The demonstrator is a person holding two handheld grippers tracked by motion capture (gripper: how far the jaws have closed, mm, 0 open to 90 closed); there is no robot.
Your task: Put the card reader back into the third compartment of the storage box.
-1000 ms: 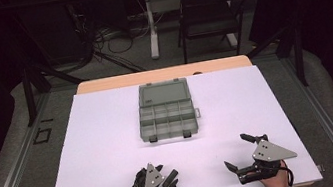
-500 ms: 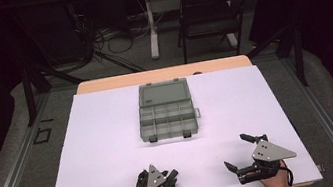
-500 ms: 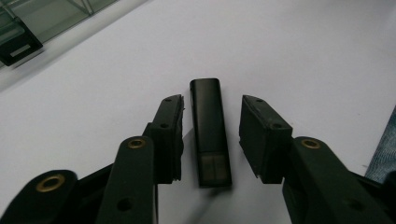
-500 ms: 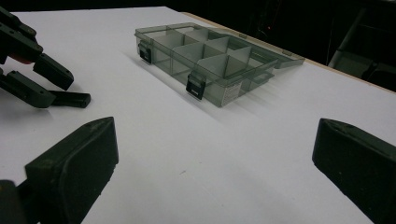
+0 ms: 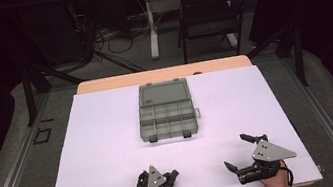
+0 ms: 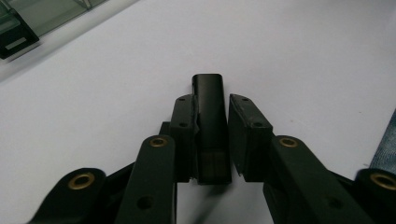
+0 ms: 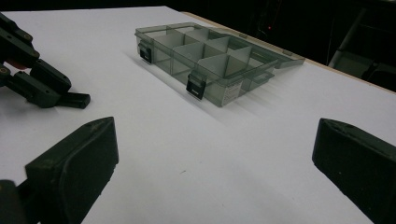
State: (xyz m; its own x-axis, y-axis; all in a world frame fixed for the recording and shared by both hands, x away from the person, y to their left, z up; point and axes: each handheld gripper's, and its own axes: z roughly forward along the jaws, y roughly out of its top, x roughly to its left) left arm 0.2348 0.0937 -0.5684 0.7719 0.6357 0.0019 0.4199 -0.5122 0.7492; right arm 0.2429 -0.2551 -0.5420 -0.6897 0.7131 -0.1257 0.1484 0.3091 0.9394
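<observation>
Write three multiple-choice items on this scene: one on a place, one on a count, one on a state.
1. Where does the organizer box sit on the white table?
A. At the near left corner
B. Near the middle, toward the far edge
C. At the right edge

2. How many black latches are on the box's near side?
A. One
B. Two
C. Four

3. How is the box's lid?
A. Open, laid back flat
B. Shut and latched
C. Taken off and lying apart from the box

Answers:
1 B: in the high view the organizer box lies about midway across the white table, closer to its far edge.
2 B: the right gripper view shows two latches on that side.
3 A: the lid lies flat behind the bare compartments, joined to the box.
</observation>
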